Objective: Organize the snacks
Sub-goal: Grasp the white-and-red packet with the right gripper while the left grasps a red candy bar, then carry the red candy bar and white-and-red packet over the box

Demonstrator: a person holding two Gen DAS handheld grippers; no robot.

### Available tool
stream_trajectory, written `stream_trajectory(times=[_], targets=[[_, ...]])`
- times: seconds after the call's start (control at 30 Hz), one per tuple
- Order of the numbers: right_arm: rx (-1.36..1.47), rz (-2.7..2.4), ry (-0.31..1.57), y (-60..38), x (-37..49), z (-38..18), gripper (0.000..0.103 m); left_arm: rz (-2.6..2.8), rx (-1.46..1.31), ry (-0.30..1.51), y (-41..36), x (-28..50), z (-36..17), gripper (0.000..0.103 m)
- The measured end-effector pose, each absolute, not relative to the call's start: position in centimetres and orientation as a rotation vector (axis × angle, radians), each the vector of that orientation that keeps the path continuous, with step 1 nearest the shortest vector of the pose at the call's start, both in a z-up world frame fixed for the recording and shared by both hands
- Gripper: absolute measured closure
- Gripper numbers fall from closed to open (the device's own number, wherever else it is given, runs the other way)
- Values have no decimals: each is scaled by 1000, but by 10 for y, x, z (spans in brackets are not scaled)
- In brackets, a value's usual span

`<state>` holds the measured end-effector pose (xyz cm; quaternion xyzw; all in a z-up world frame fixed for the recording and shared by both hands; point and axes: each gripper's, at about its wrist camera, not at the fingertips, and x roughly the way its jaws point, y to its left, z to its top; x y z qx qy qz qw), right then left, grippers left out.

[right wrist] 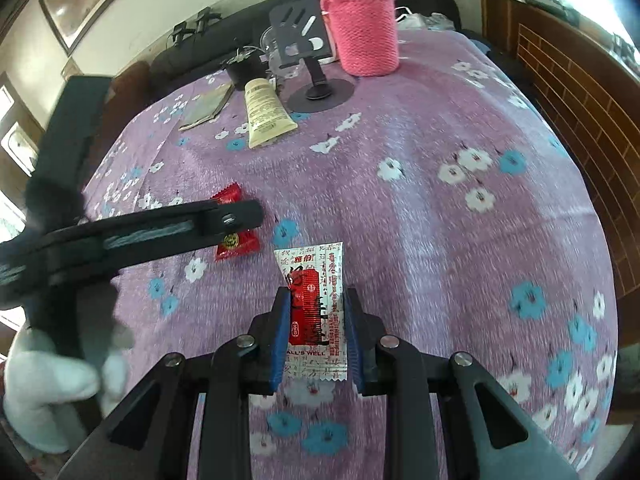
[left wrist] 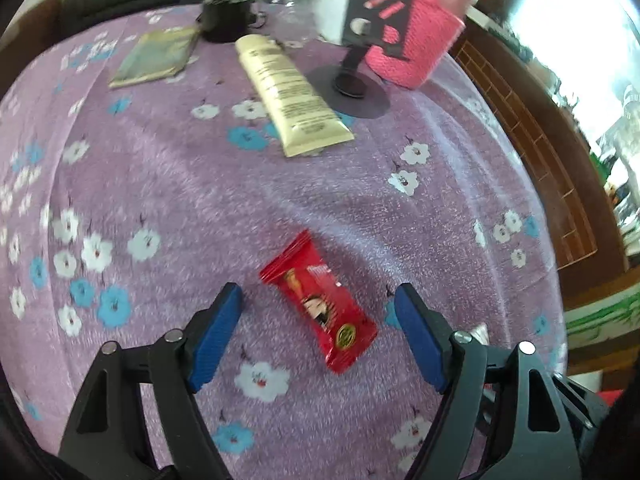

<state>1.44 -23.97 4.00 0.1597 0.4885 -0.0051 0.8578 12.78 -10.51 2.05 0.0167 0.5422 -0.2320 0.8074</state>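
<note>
A red snack packet [left wrist: 320,304] lies flat on the purple flowered cloth [left wrist: 160,184]. My left gripper [left wrist: 318,300] is open, its blue fingers on either side of the packet, just above it. In the right wrist view the same red packet [right wrist: 234,236] shows partly behind the left gripper's black arm [right wrist: 152,232]. My right gripper [right wrist: 316,300] is shut on a white and red snack packet [right wrist: 316,308] and holds it over the cloth [right wrist: 440,240].
At the table's far side lie a cream tube [left wrist: 288,92], a flat greenish pouch [left wrist: 160,56], a black phone stand [left wrist: 360,32], a bottle in a pink knit sleeve [left wrist: 424,28], a clear cup [left wrist: 288,0] and a small black pot [left wrist: 224,16]. A wooden lattice [left wrist: 532,132] stands right.
</note>
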Motion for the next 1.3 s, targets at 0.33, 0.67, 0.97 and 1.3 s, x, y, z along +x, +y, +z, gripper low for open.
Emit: stream_trajectory(times=[0.33, 0.67, 0.97, 1.3], targets=[[348, -3, 1018, -223, 0, 48, 78, -528, 18, 1150, -80, 116, 32, 83], [313, 58, 1016, -164, 0, 66, 78, -534, -18, 1090, -21, 78, 72, 82], [251, 144, 1011, -86, 0, 82, 78, -445, -56, 1045, 70, 44, 99, 82], [194, 223, 1011, 1, -6, 98, 78, -281, -73, 1011, 182, 18, 115, 82]])
